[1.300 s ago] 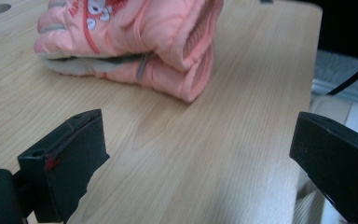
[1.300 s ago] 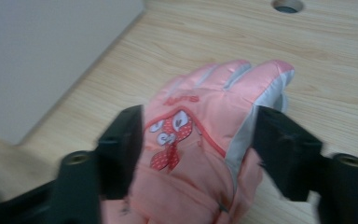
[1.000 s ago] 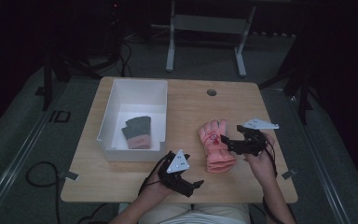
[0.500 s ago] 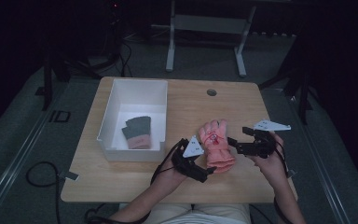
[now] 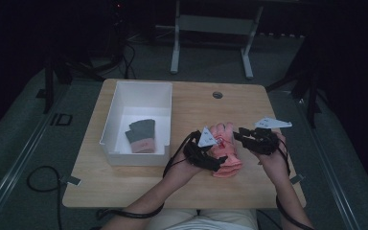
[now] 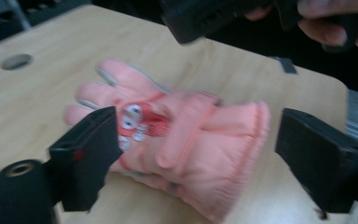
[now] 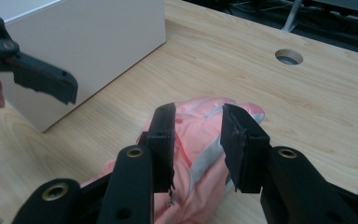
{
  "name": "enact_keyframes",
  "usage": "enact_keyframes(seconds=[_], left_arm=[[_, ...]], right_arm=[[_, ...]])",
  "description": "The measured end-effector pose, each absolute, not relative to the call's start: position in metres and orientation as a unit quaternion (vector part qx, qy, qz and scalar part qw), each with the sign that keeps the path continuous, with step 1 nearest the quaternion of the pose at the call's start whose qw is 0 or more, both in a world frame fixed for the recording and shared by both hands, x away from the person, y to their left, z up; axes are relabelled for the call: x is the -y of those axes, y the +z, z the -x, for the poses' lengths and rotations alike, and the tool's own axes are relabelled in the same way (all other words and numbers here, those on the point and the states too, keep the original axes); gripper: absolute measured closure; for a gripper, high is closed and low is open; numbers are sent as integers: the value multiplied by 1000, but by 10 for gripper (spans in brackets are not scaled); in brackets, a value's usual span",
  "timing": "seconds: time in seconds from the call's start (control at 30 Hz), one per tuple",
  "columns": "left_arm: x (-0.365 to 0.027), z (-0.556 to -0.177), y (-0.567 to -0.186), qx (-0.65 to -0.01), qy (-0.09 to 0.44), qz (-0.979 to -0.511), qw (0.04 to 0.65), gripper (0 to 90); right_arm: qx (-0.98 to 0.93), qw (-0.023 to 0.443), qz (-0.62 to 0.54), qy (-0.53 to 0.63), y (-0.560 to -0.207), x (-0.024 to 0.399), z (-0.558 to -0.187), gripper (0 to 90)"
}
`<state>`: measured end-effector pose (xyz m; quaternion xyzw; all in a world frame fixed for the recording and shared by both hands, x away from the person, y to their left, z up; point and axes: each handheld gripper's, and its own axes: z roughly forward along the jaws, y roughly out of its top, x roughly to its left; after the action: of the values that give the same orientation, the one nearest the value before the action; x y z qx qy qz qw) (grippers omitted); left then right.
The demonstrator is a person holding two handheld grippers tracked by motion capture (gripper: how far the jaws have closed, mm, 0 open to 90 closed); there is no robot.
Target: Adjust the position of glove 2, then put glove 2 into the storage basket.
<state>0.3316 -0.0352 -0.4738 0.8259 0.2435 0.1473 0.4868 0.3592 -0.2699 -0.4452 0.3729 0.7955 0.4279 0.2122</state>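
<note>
While the wooden surface (image 5: 124,187) carries a white bin (image 5: 139,96) off beyond my left gripper (image 5: 219,153), the pink glove (image 5: 227,158) lies flat between both grippers, long axis running away from me, fingers pointing far, cuff near. My left gripper's jaws straddle it wide, closing slightly, not touching. My right gripper (image 7: 196,133) has just been narrowing, glove between its jaws; contact I cannot tell.
</note>
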Motion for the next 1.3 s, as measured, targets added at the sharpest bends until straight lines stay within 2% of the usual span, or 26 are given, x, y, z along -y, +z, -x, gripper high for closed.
enact_keyframes(seconds=[0.1,0.17,0.23,0.33,0.43,0.5,0.57,0.7,0.83,0.9,1.0,1.07,1.13,1.3], left_arm=[[33,-337,-473,-268,163,-828,465,245],[31,-341,-475,-280,152,-826,465,320],[30,-344,-477,-286,148,-827,461,347],[31,-347,-480,-293,146,-828,454,346],[34,-352,-482,-312,145,-829,440,264],[37,-358,-485,-324,150,-831,427,254],[39,-366,-490,-338,126,-834,418,220],[43,-382,-504,-367,95,-832,404,222],[48,-399,-523,-402,49,-827,389,230],[50,-408,-533,-418,25,-825,379,274],[53,-417,-548,-419,-7,-825,378,314],[53,-420,-551,-418,-34,-822,386,403],[54,-422,-551,-412,-44,-823,388,491],[56,-422,-546,-401,-51,-827,390,733]], right_arm=[[-796,227,-374,418,-448,263,-364,698],[-800,239,-370,408,-453,258,-366,715],[-805,232,-370,402,-459,255,-367,707],[-808,225,-368,401,-465,252,-367,647],[-808,227,-372,398,-469,248,-369,568],[-806,232,-378,393,-471,247,-372,528],[-805,243,-383,382,-477,246,-375,506],[-808,232,-401,364,-493,252,-380,482],[-819,223,-413,330,-515,259,-387,405],[-813,200,-433,333,-521,265,-391,378],[-807,151,-460,337,-529,269,-398,396],[-803,125,-470,344,-532,270,-401,430],[-798,87,-478,356,-535,272,-404,510],[-792,83,-483,364,-533,269,-402,624]])
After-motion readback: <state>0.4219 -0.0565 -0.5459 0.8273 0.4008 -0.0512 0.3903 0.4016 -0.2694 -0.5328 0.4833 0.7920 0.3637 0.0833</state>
